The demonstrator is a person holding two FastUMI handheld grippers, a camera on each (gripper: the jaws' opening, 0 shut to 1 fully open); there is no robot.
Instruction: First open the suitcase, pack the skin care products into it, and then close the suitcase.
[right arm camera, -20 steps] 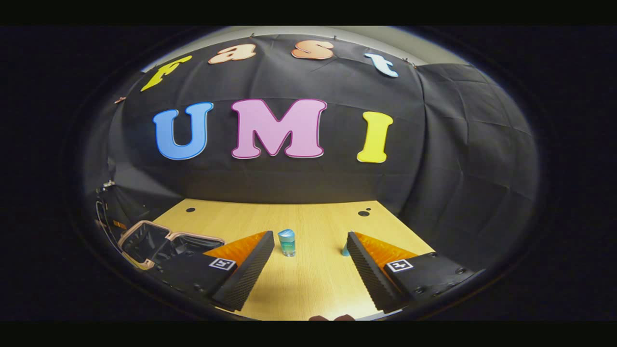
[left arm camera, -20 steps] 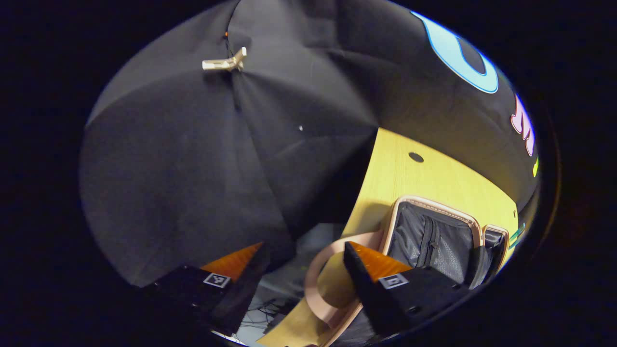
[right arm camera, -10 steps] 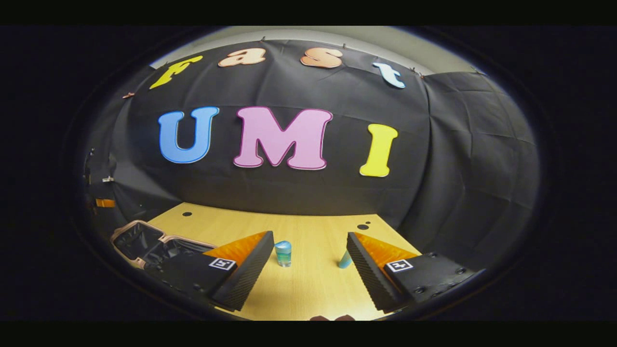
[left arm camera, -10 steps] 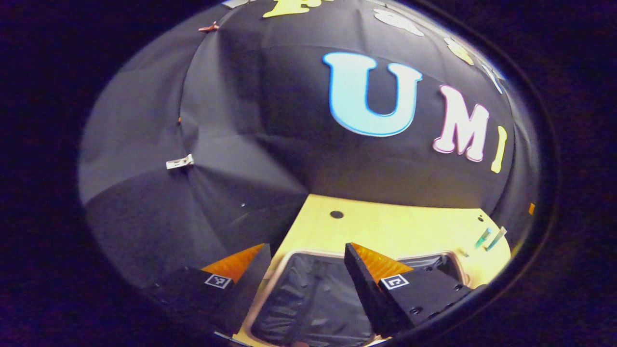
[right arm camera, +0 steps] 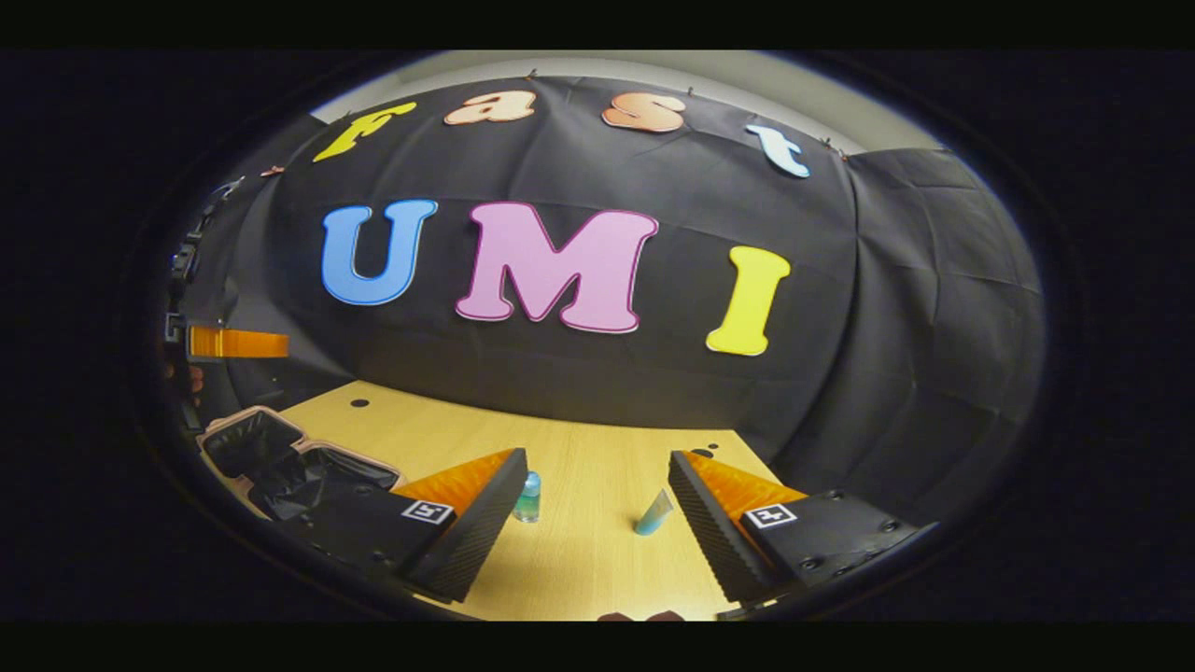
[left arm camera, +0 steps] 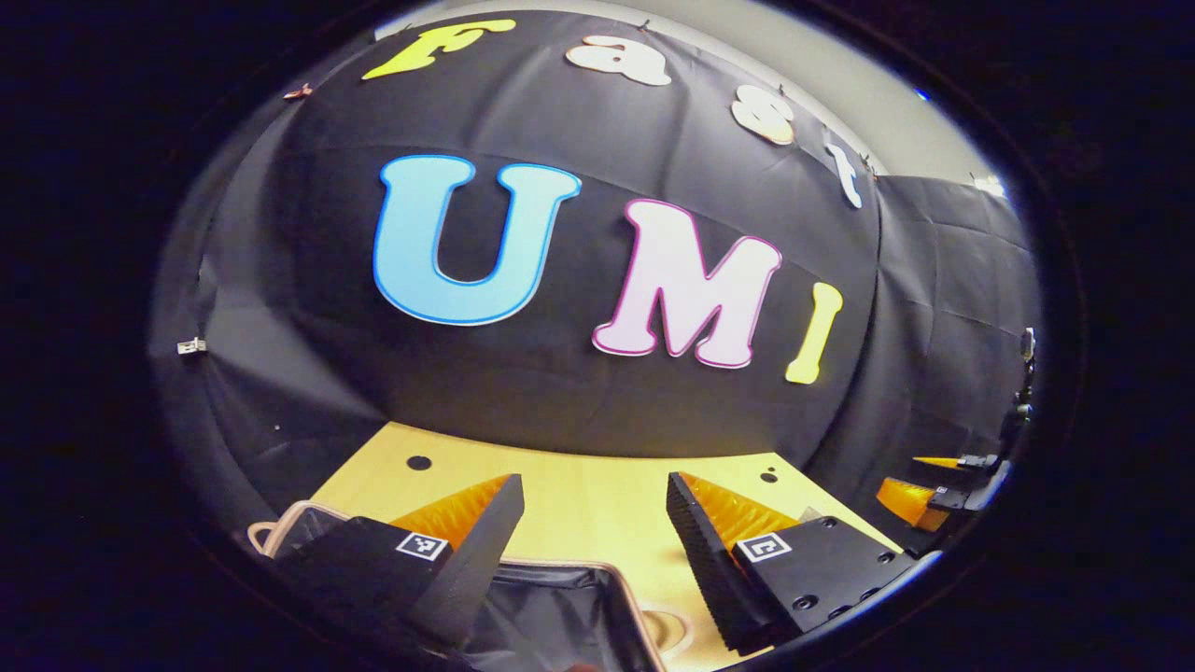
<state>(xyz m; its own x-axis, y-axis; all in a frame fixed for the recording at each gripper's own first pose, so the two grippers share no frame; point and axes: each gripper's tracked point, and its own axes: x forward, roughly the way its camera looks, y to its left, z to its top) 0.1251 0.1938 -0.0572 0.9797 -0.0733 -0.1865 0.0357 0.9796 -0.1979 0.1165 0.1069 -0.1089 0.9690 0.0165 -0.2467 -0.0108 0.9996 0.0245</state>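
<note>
Suitcase (right arm camera: 280, 462): lies open flat on desk (right arm camera: 579, 551), left side in right gripper view; both halves show dark lining, pale pink rim. In left gripper view its near half sits right under the tongs, lining at bottom centre (left arm camera: 551, 616), rim curve and strap loop beside it.
Bottle (right arm camera: 527, 497): small, clear blue-green, upright on desk, just right of the right tongs' left finger, apart from suitcase.
Tube (right arm camera: 653, 512): small blue, tilted on desk, near the right finger; touching or not, cannot tell.
Left tongs (left arm camera: 595, 546): fingers spread wide, nothing between them, held over suitcase edge and bare desk. Also seen far left in right gripper view (right arm camera: 233, 343), above suitcase.
Right tongs (right arm camera: 597, 523): fingers spread wide, gripping nothing, bottle and tube in front between them. Seen at right edge of left gripper view (left arm camera: 934, 485).
Desk: light wood, small dark holes near back edge.
Wall: black cloth behind desk.
</note>
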